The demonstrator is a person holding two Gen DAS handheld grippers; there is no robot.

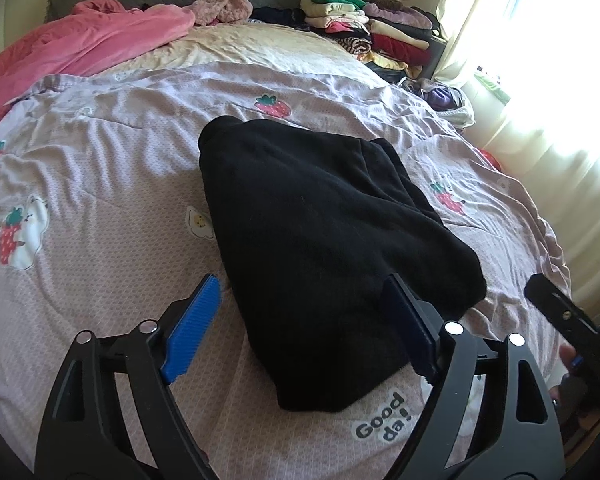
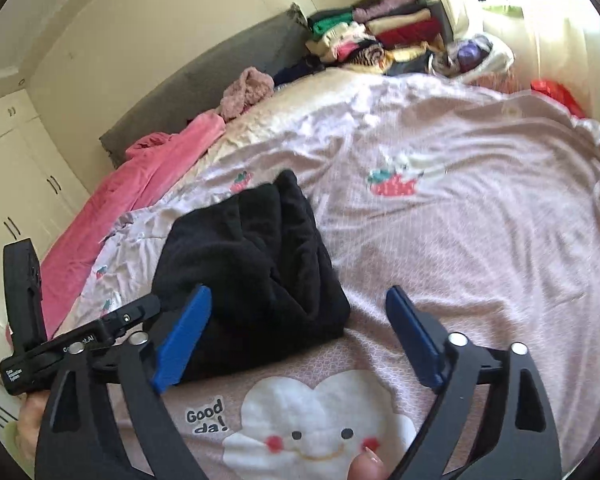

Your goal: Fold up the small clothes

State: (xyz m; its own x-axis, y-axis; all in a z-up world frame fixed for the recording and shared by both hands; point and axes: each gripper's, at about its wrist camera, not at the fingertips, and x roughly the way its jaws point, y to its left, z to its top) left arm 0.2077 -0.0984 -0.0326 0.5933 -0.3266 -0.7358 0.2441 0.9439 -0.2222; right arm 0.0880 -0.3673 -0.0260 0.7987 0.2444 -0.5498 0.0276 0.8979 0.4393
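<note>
Quilted bedspread [image 1: 100,184] under folded black garment [image 1: 312,216]; both grippers' jaws spread wide, empty.

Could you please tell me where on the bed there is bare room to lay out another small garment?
Bare quilt lies right of the black garment, out to the bed's far edge, and left of it, up to the pink blanket. The headboard corner is crowded with stacked clothes. Both claws, left and right, are open.
</note>
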